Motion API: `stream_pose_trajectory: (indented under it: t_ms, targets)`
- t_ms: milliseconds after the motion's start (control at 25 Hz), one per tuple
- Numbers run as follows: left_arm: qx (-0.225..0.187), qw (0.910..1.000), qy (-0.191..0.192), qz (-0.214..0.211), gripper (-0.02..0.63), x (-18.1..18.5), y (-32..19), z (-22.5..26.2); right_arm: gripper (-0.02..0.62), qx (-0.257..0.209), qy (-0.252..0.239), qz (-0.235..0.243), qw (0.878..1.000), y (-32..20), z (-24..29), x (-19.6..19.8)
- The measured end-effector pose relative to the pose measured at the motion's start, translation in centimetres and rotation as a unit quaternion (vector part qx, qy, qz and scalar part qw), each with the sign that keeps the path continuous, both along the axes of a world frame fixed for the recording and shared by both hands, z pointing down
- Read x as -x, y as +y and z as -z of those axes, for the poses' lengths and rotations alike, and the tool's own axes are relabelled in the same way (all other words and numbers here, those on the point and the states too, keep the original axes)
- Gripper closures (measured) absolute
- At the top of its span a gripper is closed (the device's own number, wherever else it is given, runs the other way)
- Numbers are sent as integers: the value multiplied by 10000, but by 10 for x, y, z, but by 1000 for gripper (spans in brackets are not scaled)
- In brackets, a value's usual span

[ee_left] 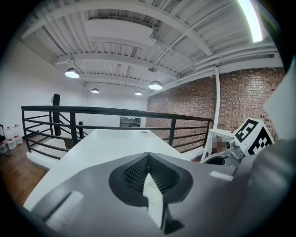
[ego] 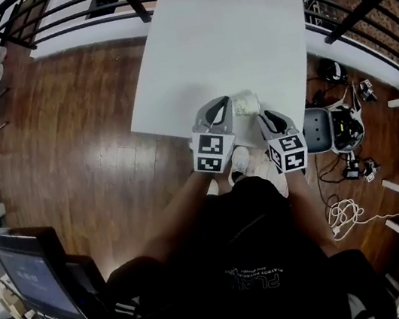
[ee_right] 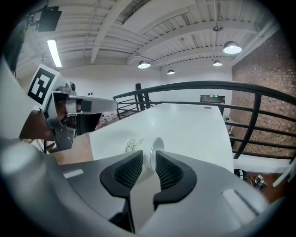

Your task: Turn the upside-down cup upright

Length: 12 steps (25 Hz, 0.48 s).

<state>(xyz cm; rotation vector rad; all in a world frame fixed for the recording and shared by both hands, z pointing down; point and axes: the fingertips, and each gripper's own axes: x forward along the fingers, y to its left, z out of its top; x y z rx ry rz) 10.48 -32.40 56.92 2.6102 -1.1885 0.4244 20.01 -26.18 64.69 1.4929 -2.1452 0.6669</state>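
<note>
Two grippers meet at the near edge of a white worktop (ego: 224,36), seen from above the person holding them. The left gripper (ego: 219,107) and the right gripper (ego: 266,115) flank a pale cup (ego: 245,103) that sits just in from that edge.

In the right gripper view the cup lies on its side on the worktop. Its rim faces right, and a faint greenish print shows on its wall to the left. The right gripper's fingers (ee_right: 127,172) stand apart with their ribbed black pads bare. The cup's rim shows in the gap just beyond their tips, and it cannot be told whether either tip touches it.

The left gripper's fingers (ee_left: 134,172) are closed together with nothing between them, and they point out over bare worktop toward the far end.

The left marker cube (ego: 211,153) and the right marker cube (ego: 288,153) sit at the near end of each gripper, past the worktop's edge and above the person's dark top (ego: 241,262).

A black railing (ego: 82,11) runs round the far end and right side of the worktop, with a brick wall (ee_left: 240,99) behind it on the right. Wooden floor (ego: 75,146) spreads to the left. A dark monitor (ego: 33,279) stands at the near left, and white cable (ego: 344,212) lies coiled on the floor at the near right.
</note>
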Motion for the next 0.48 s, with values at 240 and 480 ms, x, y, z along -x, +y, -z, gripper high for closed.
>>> stream_pose_trajectory:
  t_ms: [240, 480]
  targets:
    - [75, 9999, -85, 102, 607, 4, -6, -7, 494, 143, -362, 328, 9987, -6, -8, 4]
    - [146, 9996, -136, 184, 607, 10, -13, -12, 494, 256, -727, 693, 9946, -10, -12, 13]
